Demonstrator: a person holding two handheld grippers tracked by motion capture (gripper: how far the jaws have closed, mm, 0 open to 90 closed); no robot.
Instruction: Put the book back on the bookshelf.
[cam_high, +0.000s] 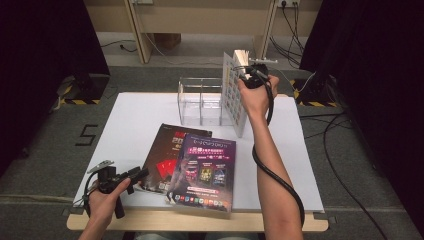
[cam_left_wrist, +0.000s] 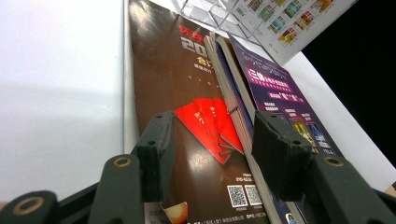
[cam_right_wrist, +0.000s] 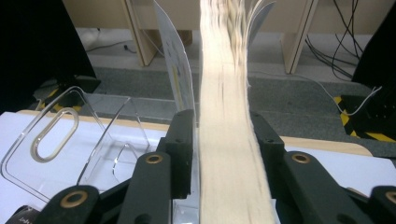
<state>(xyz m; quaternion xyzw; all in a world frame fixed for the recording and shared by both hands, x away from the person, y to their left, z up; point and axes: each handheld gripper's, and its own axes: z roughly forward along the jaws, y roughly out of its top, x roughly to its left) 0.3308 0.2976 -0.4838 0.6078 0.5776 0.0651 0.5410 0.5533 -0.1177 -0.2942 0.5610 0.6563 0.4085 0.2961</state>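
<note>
right gripper (cam_high: 248, 71) stands raised over the far side of the table, its jaws on either side of the upright white magazine (cam_high: 235, 92); in the right gripper view the page block (cam_right_wrist: 229, 140) rises between the two black jaws, and i cannot tell whether the pads still press on it. just left of that gripper the clear acrylic rack (cam_high: 200, 100) stands on the white table (cam_high: 130, 115), the magazine's foot at its right end. nearer the person, the purple magazine (cam_high: 205, 170) lies partly over the dark magazine (cam_high: 167, 155). left gripper (cam_high: 137, 175), jaws spread and holding nothing, hovers at the dark magazine's near left edge.
</note>
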